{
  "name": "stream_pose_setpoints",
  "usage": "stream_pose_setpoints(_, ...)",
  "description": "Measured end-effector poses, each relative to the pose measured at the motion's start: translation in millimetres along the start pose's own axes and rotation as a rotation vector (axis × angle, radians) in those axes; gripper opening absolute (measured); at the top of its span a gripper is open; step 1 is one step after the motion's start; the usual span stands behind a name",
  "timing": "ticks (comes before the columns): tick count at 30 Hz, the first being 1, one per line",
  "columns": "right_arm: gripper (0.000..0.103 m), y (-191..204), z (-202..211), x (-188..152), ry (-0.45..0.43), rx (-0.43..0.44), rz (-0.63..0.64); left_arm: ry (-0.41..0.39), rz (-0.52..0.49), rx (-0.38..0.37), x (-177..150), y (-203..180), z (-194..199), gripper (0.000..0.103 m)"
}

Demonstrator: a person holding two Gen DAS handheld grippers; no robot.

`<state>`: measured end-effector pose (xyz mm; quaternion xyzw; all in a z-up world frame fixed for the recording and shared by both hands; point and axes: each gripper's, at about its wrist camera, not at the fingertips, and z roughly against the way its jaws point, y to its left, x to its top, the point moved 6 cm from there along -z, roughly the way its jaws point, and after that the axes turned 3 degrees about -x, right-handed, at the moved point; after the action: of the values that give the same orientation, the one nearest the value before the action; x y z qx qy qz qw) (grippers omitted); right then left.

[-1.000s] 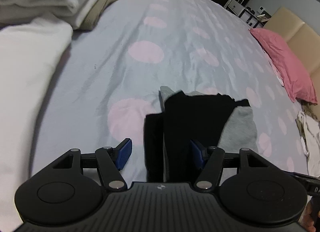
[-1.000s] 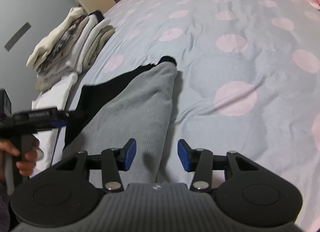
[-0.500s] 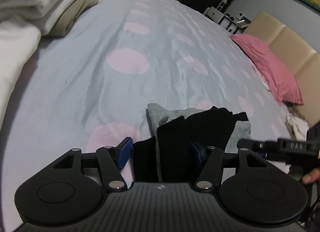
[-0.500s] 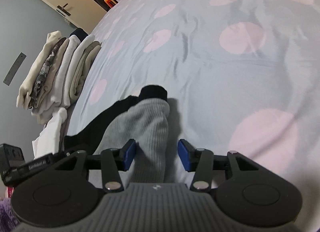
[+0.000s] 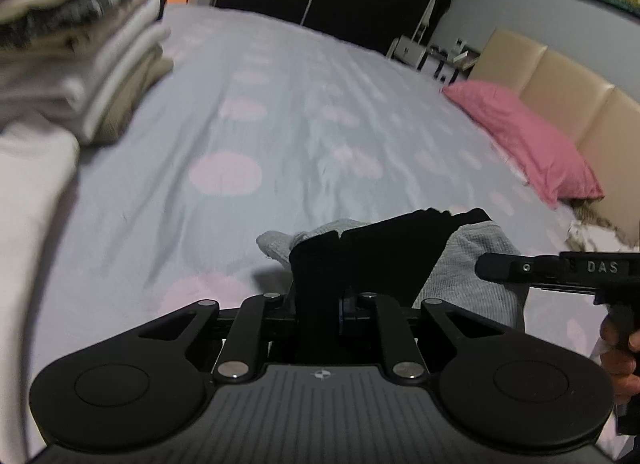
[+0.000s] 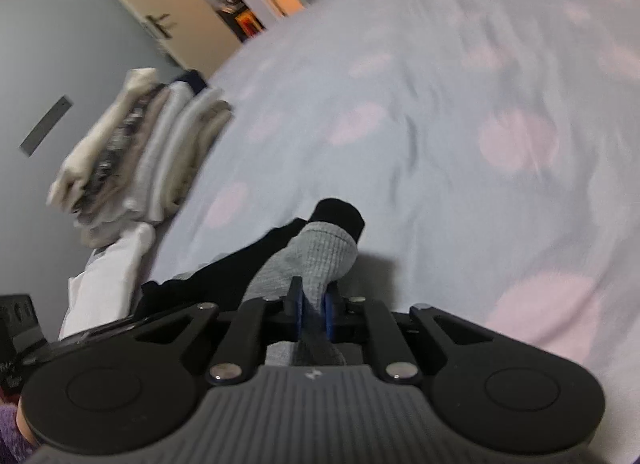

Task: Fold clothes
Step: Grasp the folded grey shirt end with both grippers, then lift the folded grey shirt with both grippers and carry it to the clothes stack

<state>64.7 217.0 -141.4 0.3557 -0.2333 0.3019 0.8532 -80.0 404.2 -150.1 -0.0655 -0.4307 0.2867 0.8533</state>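
Observation:
A grey and black garment (image 5: 372, 252) lies bunched on the pale blue, pink-dotted bedspread (image 5: 280, 124). In the left wrist view my left gripper (image 5: 320, 304) has its jaws closing, and a black fold of the garment is pinched between them. The right gripper's black body (image 5: 560, 268) shows at the right edge with a hand on it. In the right wrist view my right gripper (image 6: 313, 316) also has closing jaws, and its blue pads (image 6: 298, 312) press on the garment's grey ribbed part (image 6: 316, 252), with the black layer behind it.
A stack of folded clothes (image 5: 80, 64) stands at the bed's left side, above a white cloth (image 5: 28, 184). A pink pillow (image 5: 528, 144) leans by the beige headboard (image 5: 560, 76), with crumpled laundry (image 5: 592, 232) below it. A door (image 6: 160, 16) stands beyond the bed.
Both grippers' jaws went from wide apart to pinched on the garment. The garment has bunched up nearer both cameras, and both views have swung upward.

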Motion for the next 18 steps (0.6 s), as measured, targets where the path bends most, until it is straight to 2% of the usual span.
stream_pose_setpoints(10, 0.011, 92, 88, 5, -0.187, 0.040, 0.227, -0.225, -0.026, 0.013, 21, -12, 114, 0.010)
stream_pose_setpoints(18, 0.011, 184, 131, 4, -0.313, 0.153, 0.379, -0.426, -0.037, 0.065, 51, 19, 222, 0.010)
